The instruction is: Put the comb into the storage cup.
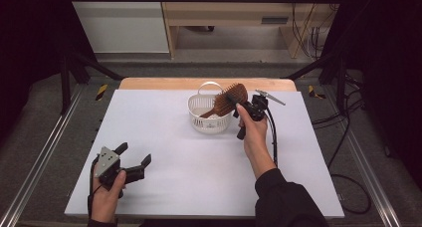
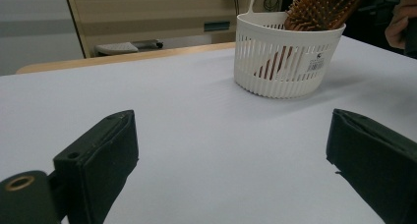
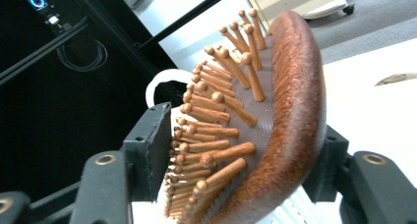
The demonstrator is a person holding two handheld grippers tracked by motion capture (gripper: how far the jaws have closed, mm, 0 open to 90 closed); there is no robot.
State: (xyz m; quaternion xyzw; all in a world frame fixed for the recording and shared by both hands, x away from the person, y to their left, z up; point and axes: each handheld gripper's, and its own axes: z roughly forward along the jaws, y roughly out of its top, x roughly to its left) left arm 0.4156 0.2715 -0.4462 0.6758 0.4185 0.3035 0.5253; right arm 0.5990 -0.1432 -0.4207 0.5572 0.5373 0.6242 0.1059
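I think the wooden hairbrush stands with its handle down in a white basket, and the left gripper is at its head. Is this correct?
Not quite: it is the right gripper, not the left, that is at the head. The high view shows it there, and the right gripper view shows the head between its fingers. The rest holds: the hairbrush stands handle down in the white basket.
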